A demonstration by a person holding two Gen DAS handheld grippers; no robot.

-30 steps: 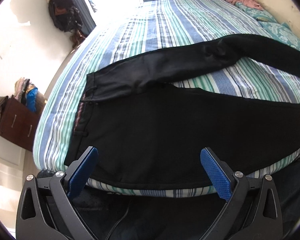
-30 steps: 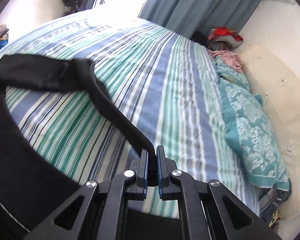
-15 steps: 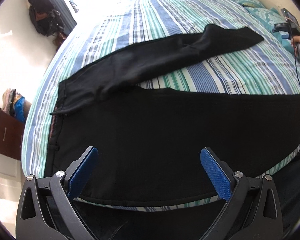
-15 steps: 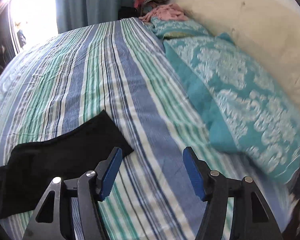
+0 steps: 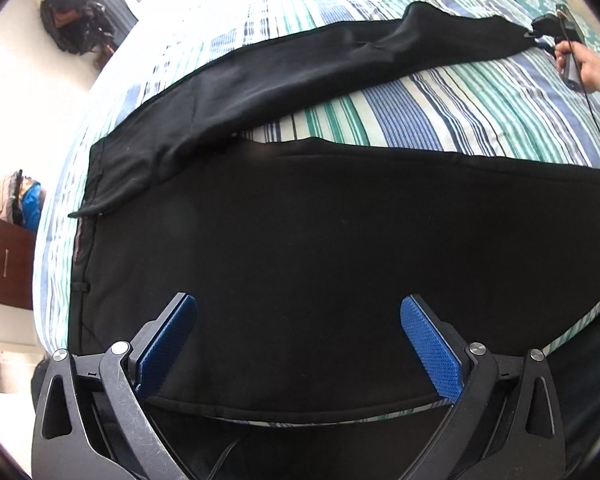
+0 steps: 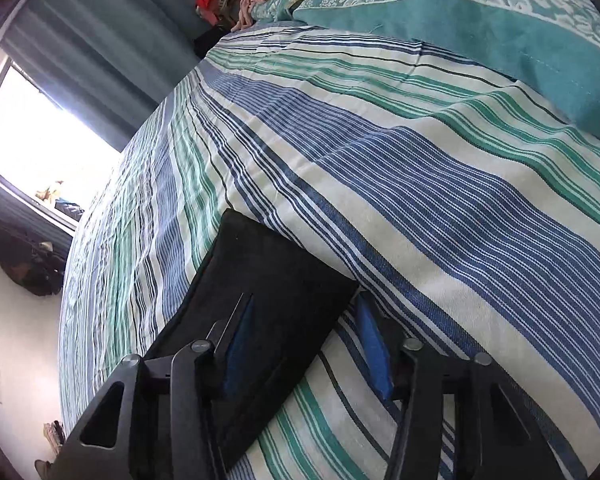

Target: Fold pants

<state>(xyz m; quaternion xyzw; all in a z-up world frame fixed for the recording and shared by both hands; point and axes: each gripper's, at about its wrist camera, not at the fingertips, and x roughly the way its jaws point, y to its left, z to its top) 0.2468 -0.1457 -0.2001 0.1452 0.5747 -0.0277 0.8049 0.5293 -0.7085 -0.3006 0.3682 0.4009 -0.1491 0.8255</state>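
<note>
On the striped bed (image 5: 480, 120), the black pants (image 5: 300, 240) lie spread along the near edge; the left gripper (image 5: 298, 344) hovers released, while the right gripper (image 6: 304, 344), jaws closing around the far leg's cuff (image 6: 276, 280), may slip off thin fabric.

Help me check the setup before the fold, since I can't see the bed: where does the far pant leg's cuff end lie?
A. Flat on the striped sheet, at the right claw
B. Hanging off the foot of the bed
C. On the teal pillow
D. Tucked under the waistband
A: the far pant leg lies flat on the striped sheet, its cuff between the closing right claw pads, short of the teal pillow.
</note>
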